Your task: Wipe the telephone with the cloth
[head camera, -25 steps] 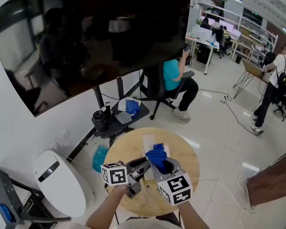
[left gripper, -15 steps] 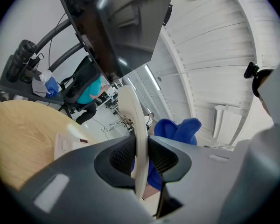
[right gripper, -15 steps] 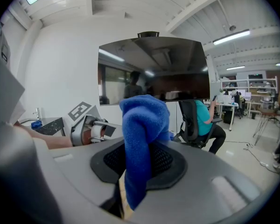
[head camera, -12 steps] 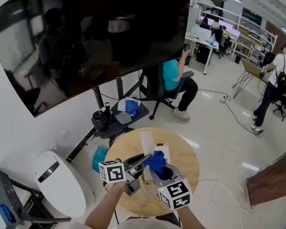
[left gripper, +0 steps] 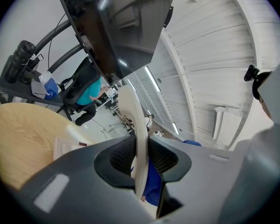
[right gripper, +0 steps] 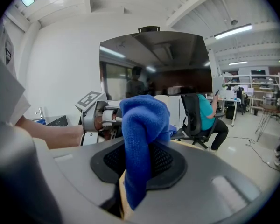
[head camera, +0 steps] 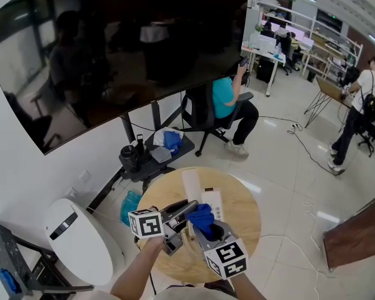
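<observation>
My left hand-held gripper is clamped on the telephone handset above the bench. My right hand-held gripper pinches the blue cloth, which is bunched just beside the left one's tips. Judged step: wiping. The next move calls for pressing the cloth onto the handset and drawing it along.
</observation>
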Demonstrator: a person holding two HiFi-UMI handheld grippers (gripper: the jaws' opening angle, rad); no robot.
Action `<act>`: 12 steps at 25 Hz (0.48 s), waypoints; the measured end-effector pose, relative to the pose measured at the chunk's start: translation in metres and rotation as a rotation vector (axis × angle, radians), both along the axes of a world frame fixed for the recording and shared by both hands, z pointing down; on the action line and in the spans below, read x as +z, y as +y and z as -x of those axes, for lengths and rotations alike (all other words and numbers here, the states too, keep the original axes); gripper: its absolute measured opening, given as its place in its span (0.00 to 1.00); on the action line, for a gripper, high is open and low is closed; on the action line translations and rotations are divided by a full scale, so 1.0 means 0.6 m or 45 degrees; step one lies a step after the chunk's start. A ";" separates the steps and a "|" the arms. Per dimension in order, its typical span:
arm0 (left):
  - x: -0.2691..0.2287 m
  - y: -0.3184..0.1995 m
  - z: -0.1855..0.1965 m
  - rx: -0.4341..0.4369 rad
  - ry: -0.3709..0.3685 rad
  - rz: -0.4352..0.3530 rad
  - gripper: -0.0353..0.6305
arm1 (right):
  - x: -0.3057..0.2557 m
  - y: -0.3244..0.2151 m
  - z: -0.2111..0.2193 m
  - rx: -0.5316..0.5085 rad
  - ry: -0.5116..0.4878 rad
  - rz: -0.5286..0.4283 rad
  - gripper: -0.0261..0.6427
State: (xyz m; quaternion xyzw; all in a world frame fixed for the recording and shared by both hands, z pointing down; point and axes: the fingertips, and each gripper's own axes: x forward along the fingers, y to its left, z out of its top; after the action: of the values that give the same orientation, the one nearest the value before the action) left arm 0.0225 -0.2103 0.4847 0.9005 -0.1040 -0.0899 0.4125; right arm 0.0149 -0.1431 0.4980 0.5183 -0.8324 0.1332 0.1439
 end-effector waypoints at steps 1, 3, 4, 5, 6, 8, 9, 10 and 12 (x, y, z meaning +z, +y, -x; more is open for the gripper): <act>0.000 -0.001 0.000 0.001 0.001 0.003 0.17 | 0.002 0.002 0.002 -0.002 -0.002 0.007 0.17; -0.003 -0.002 0.001 -0.001 -0.001 -0.003 0.17 | 0.008 0.008 0.007 -0.006 -0.007 0.022 0.17; -0.004 -0.002 0.002 -0.002 -0.002 -0.009 0.17 | 0.011 0.011 0.010 -0.008 -0.009 0.028 0.17; -0.005 0.000 0.004 -0.001 -0.004 -0.013 0.17 | 0.013 0.015 0.013 -0.010 -0.010 0.032 0.17; -0.005 0.000 0.004 0.000 -0.005 -0.013 0.17 | 0.016 0.018 0.015 -0.011 -0.010 0.036 0.17; -0.007 0.000 0.005 0.002 -0.002 -0.010 0.17 | 0.020 0.022 0.018 -0.010 -0.008 0.044 0.17; -0.009 0.000 0.005 0.004 0.000 -0.009 0.17 | 0.022 0.024 0.018 -0.010 -0.007 0.050 0.17; -0.010 0.000 0.005 0.005 0.001 -0.009 0.17 | 0.025 0.026 0.019 -0.011 -0.007 0.056 0.17; -0.008 0.000 0.006 0.008 -0.005 -0.008 0.17 | 0.030 0.031 0.022 -0.014 -0.009 0.068 0.17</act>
State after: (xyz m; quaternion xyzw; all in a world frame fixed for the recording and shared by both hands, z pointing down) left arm 0.0186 -0.2101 0.4796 0.9023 -0.1017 -0.0873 0.4097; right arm 0.0020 -0.1246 0.5162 0.5093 -0.8319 0.1565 0.1553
